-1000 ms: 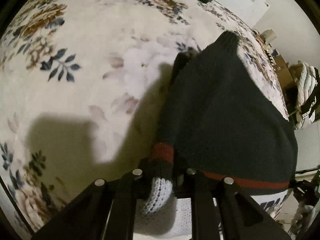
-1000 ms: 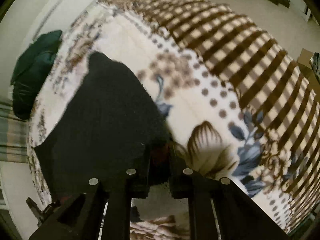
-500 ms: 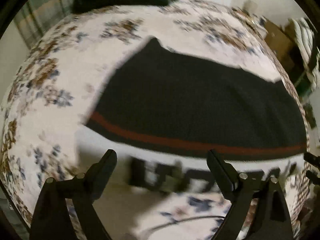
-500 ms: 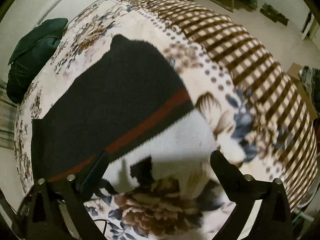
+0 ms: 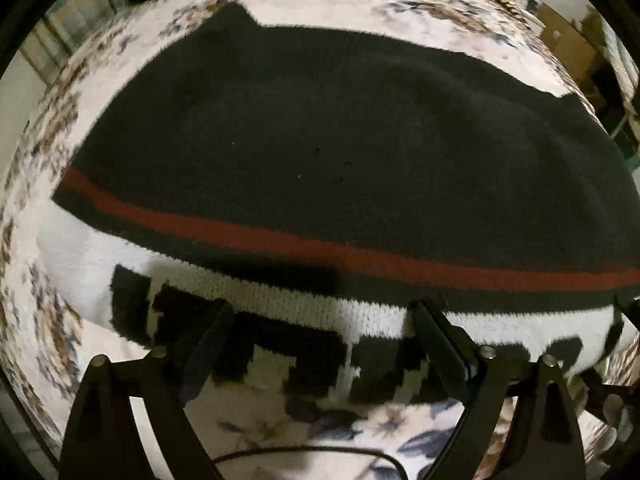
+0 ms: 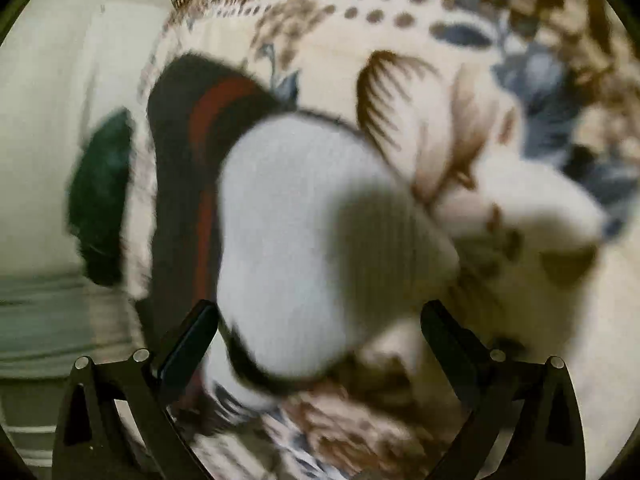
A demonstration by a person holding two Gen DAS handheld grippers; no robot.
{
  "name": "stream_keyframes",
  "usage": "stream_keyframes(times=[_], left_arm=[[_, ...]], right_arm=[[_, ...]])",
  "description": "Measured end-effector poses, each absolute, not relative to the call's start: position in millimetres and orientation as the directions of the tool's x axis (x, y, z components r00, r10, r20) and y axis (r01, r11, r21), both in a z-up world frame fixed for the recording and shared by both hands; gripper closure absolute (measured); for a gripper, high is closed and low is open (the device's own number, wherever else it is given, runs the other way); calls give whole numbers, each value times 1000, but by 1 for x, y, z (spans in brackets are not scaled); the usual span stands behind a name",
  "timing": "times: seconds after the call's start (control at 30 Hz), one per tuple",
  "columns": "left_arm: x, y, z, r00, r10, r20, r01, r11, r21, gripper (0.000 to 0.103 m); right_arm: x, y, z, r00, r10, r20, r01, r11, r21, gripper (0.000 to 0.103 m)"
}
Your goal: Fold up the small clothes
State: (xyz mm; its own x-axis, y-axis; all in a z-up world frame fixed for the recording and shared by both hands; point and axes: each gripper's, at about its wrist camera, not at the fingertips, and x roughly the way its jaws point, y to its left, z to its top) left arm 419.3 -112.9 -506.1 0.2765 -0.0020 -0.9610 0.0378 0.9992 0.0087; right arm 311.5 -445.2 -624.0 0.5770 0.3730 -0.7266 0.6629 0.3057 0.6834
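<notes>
A black knitted sweater (image 5: 320, 140) with a red stripe and a white band of black block letters lies folded flat on the flowered blanket (image 5: 320, 428). My left gripper (image 5: 322, 312) hovers open over the white lettered band, its fingers wide apart and pressing nothing. In the blurred right wrist view, my right gripper (image 6: 319, 308) is also open, close above the sweater's white corner (image 6: 304, 220). The black part with the red stripe runs off to its left. Neither gripper holds the cloth.
A dark green pillow (image 6: 100, 200) lies at the far end of the bed. A thin black cable (image 5: 300, 450) crosses the blanket near my left gripper. Cardboard boxes (image 5: 568, 40) stand beyond the bed. The blanket (image 6: 500, 208) spreads out to the right of the sweater.
Both grippers were shut on the sweater's edge, then let go and opened wide. The sweater now lies flat; the left gripper swung across to face it, and the right dropped closer.
</notes>
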Motion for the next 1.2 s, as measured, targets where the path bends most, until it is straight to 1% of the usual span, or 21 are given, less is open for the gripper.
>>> stream_keyframes(times=[0.07,0.23,0.43,0.47,0.5,0.53,0.57,0.63,0.77,0.93,1.07,1.13,1.2], left_arm=[[422,-112,-505,270,-2,-963,25,1000,5,9],[424,-116,-482,310,-22,-951,24,1000,-15,9],[439,-114,-510,255,14,-967,-31,999,6,9],[441,-114,-512,253,15,-967,-34,999,7,7],[442,-115,-513,254,18,-967,-34,999,9,7],[443,-115,-512,253,18,-967,-35,999,10,7],[444,-115,-511,250,14,-968,-34,999,6,7],[444,-113,-507,248,0,-969,-33,999,-9,7],[444,-87,-495,251,-25,-968,-68,997,-43,7],[441,-32,-483,266,0,-964,-172,984,-48,7],[422,31,-464,312,18,-950,-300,950,-81,7],[407,61,-454,325,31,-945,-355,930,-92,7],[391,90,-446,340,48,-939,-407,908,-101,7]], right_arm=[[312,-452,-638,657,381,-650,616,226,755,0],[316,-460,-644,779,333,-531,517,137,845,0],[320,-461,-656,819,247,-518,526,38,850,0],[322,-459,-655,815,239,-528,535,41,844,9],[323,-457,-654,809,228,-542,547,44,836,32],[324,-453,-654,799,221,-559,565,44,824,46],[326,-451,-655,783,221,-582,589,39,807,51],[326,-448,-649,774,210,-597,605,31,796,54],[332,-432,-609,737,152,-659,638,165,752,58],[354,-396,-527,708,49,-705,619,437,652,59],[401,-318,-463,709,12,-705,499,699,513,59],[429,-258,-446,698,5,-716,407,819,403,59],[454,-199,-442,680,13,-733,323,892,315,59]])
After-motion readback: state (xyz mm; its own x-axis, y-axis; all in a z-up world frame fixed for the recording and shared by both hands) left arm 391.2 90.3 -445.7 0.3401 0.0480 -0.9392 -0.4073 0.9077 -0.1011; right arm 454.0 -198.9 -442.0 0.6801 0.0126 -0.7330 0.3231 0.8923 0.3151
